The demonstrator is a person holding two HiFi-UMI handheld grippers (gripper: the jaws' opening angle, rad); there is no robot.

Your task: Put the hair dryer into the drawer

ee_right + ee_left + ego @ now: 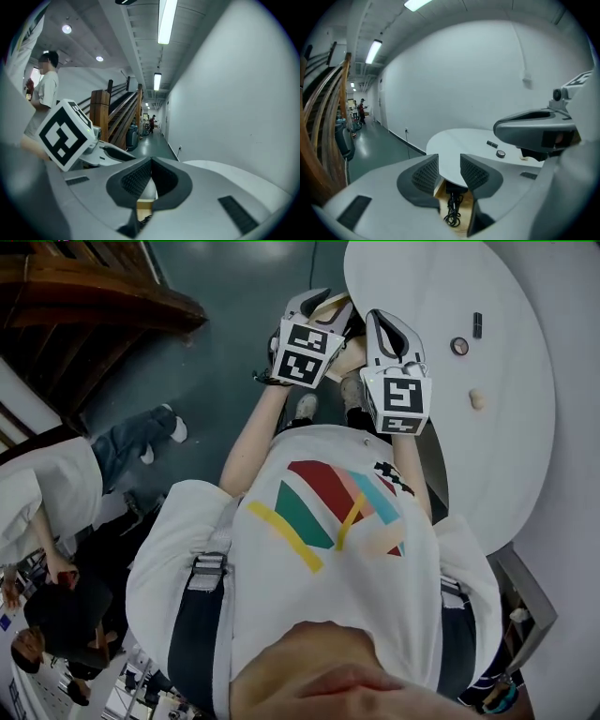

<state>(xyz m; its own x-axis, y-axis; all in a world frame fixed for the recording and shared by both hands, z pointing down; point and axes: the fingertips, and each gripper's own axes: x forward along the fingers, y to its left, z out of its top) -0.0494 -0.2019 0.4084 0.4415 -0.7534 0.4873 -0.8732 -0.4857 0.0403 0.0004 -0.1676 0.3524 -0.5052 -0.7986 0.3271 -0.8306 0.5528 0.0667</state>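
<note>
Both grippers are raised in front of the person's chest, beside the white round table (450, 437). My left gripper (317, 302) (450, 161) stands open, with nothing between its dark ribbed pads (426, 173). Below the gap lies the open wooden drawer (440, 190), and in it the black hair dryer (452, 188) with its coiled cord (453, 213). My right gripper (384, 322) (151, 164) is shut and empty, its pads meeting at the tips. A strip of the drawer's wood (145, 205) shows beneath it. Most of the hair dryer is hidden by the jaws.
On the table top lie a small black stick (477, 324), a round dark object (459, 346) and a small beige piece (477, 399). A wooden staircase (84, 296) rises at the left. Other people stand at the left (56, 484) and far down the corridor (361, 110).
</note>
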